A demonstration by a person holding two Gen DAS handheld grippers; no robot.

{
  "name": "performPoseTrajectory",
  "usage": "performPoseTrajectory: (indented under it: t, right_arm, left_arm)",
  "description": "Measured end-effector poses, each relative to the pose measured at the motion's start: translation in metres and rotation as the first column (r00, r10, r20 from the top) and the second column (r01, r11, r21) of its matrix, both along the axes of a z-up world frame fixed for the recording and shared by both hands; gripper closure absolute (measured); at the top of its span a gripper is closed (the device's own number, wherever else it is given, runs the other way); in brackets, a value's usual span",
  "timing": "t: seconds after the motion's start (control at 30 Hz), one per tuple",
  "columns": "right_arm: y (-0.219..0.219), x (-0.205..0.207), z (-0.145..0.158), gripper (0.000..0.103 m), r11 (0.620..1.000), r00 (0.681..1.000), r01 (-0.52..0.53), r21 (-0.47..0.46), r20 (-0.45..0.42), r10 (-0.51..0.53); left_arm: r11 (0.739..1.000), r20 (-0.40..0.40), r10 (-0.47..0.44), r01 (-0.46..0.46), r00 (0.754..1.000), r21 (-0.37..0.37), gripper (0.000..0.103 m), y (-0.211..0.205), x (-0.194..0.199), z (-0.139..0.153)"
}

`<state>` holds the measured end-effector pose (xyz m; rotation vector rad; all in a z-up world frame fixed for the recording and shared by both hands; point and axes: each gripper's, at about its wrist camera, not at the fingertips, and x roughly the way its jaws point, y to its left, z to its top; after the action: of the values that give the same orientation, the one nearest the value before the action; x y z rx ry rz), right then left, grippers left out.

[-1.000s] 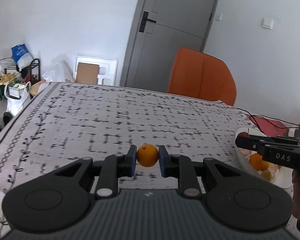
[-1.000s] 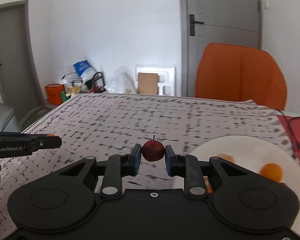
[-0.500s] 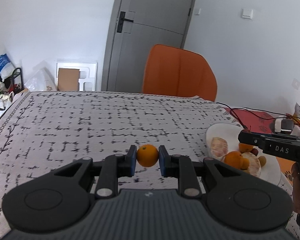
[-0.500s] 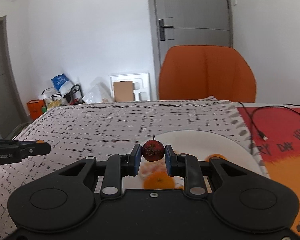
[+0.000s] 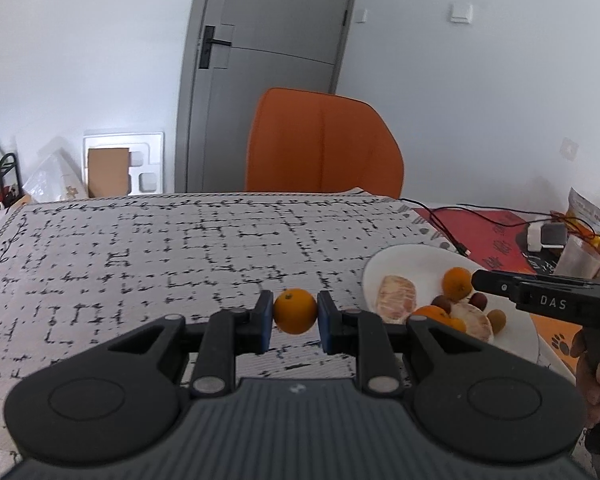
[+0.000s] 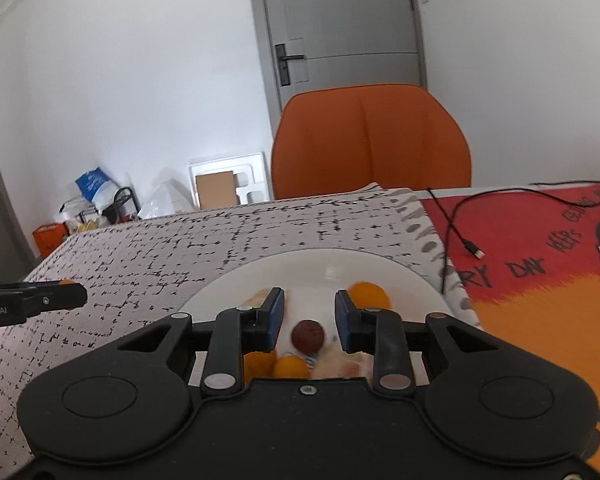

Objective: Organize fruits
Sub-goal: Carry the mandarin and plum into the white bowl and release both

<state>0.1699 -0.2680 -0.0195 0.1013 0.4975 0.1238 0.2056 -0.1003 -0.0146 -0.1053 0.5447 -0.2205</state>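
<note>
The left gripper (image 5: 295, 317) is clamped on a small orange (image 5: 295, 311), both blue pads pressed to its sides, and it is carried above the patterned tablecloth (image 5: 140, 248). The relation that matters for its drop is sideways: the white plate (image 5: 387, 264) lies to the right of this gripper and slightly ahead, its near rim just beside the right finger. The orange is round, so no axis constrains the release.

The right gripper (image 6: 308, 319) is already over the plate, so it is the nearer of the 2. Its jaws are opening, and a small dark red fruit (image 6: 307, 335) sits loose in the gap below the pads, neither pad touching it; whether it has landed yet is unclear.

On the plate, peeled citrus segments (image 5: 395, 298), another orange (image 5: 457, 282) and several small dark fruits crowd the side nearest the left gripper. The right gripper's black body (image 5: 547, 300) reaches across the plate and probably stands in the way until it clears. A black cable (image 6: 455, 224) lies right of the plate, well apart.
</note>
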Motion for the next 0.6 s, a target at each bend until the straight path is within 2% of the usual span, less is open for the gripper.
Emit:
performPoseTrajectory:
  t: [0.6]
  right_arm:
    - [-0.039,-0.028,-0.01,0.069,0.995,0.998,0.059,0.085,-0.011,-0.058]
  left_arm:
    - [0.992,-0.019,-0.119,0.12,0.993,0.05,0.081,-0.068,0.009,-0.003]
